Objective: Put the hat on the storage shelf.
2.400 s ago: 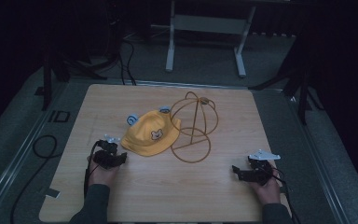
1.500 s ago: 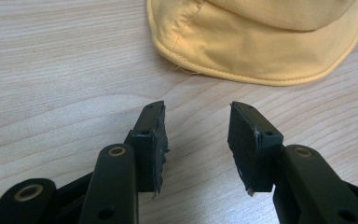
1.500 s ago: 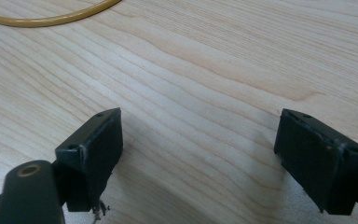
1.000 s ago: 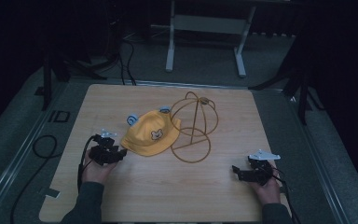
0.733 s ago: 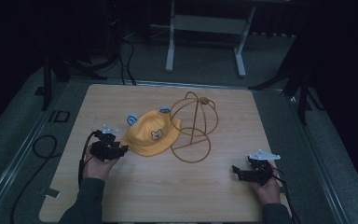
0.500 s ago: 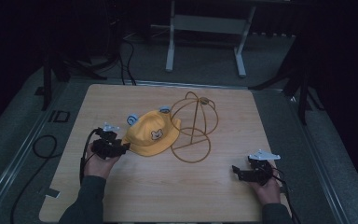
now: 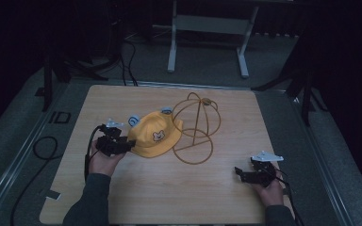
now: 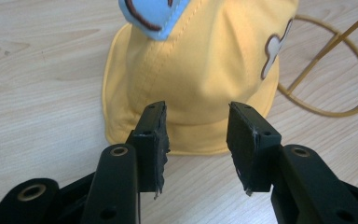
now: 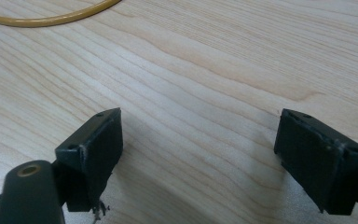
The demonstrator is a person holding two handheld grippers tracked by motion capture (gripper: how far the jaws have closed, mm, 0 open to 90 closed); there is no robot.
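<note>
2 grippers gape: left gripper (image 8: 196, 135) at yellow hat (image 8: 200, 70) (brim), right gripper (image 9: 198, 158) wider.

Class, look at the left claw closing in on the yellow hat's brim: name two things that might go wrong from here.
1. The left claw is open at the yellow hat brim's edge; gripping only that soft edge, the fabric may slip out.
2. The hat lies against the wire hat stand; tugging it could snag and drag the light frame, while the right claw rests open, far from steadying it.
</note>
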